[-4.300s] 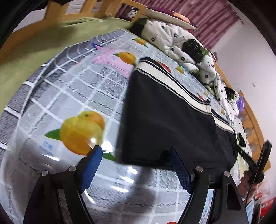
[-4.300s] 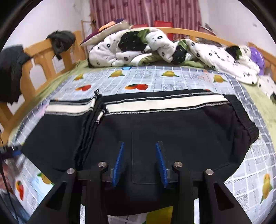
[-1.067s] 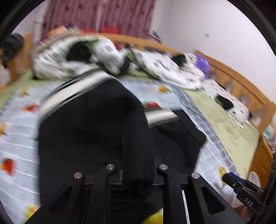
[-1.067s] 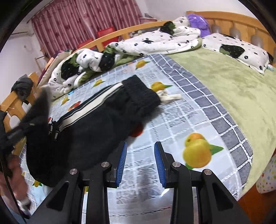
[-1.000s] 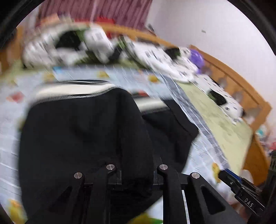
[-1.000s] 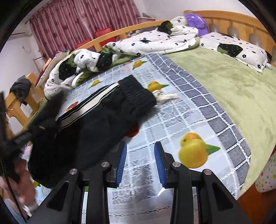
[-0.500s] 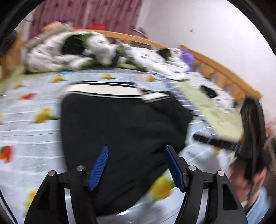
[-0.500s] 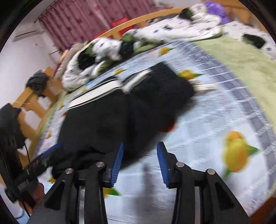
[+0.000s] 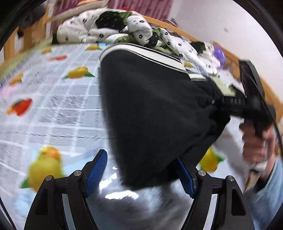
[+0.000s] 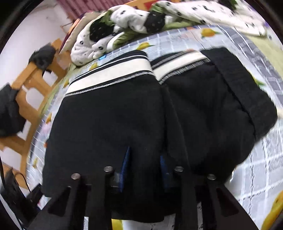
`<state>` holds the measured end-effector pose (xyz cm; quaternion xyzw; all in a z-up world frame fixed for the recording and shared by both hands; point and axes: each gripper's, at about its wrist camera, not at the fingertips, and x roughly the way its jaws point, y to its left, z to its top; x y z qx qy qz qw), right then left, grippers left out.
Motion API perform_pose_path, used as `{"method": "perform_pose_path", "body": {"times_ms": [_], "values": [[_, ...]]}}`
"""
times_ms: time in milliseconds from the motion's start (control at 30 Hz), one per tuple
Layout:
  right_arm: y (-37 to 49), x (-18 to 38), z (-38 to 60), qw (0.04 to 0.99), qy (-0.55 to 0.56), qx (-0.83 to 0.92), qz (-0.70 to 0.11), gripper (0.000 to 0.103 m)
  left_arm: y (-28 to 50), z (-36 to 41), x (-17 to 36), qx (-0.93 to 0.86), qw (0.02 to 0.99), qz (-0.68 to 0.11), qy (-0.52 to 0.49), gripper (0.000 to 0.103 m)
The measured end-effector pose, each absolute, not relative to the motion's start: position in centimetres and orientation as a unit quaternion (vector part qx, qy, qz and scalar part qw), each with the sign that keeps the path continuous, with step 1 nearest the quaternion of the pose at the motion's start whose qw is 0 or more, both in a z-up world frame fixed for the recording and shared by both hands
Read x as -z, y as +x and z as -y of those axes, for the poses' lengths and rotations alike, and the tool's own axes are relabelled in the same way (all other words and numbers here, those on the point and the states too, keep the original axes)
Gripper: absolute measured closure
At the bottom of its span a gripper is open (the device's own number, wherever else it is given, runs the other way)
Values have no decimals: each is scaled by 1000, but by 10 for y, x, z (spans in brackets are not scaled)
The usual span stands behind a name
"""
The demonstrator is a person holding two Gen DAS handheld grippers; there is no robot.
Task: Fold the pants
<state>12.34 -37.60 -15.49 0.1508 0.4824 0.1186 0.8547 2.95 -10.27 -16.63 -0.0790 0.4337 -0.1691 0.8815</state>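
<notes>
We're in a home bedroom: ahead of the left gripper [image 9: 140, 174] runs a wooden bed frame [image 9: 185, 34] w/ a rumpled white-and-black quilt [image 9: 109, 28], a fruit-print sheet [image 9: 58, 106] under us, dark red curtains [image 9: 148, 8] beyond, clothes hung on the bedpost [image 10: 42, 56] at left.

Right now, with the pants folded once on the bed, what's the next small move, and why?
Probably finish closing the right gripper on the near edge of the pants. Its jaws have just been closing with black fabric between them, while the left gripper has just been opening and pinches nothing, so the right one looks set for the next fold.
</notes>
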Motion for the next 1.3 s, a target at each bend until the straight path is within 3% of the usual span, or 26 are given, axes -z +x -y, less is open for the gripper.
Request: {"method": "perform_pose_path", "body": {"times_ms": [100,400,500,633,733,1033,1200,1300], "values": [[121,144,377,864,146,-137,-461,85,38,117,171,129,892,-432,-45,23],[77,77,449,939,151,-88,-295,87,20,135,149,134,910,-393,0,23],[72,92,488,936,164,-28,-311,87,24,142,159,146,902,-406,4,23],[89,142,498,904,121,28,-410,86,22,141,165,160,895,-416,-13,23],[81,137,496,912,85,37,-400,78,13,131,158,181,890,-418,-23,23],[63,98,490,930,69,4,-360,78,9,125,124,199,893,-401,-42,26],[78,140,479,903,34,0,-429,80,48,164,150,173,875,-451,-11,25],[75,152,472,902,9,16,-431,80,48,162,166,185,869,-459,-33,24]]}}
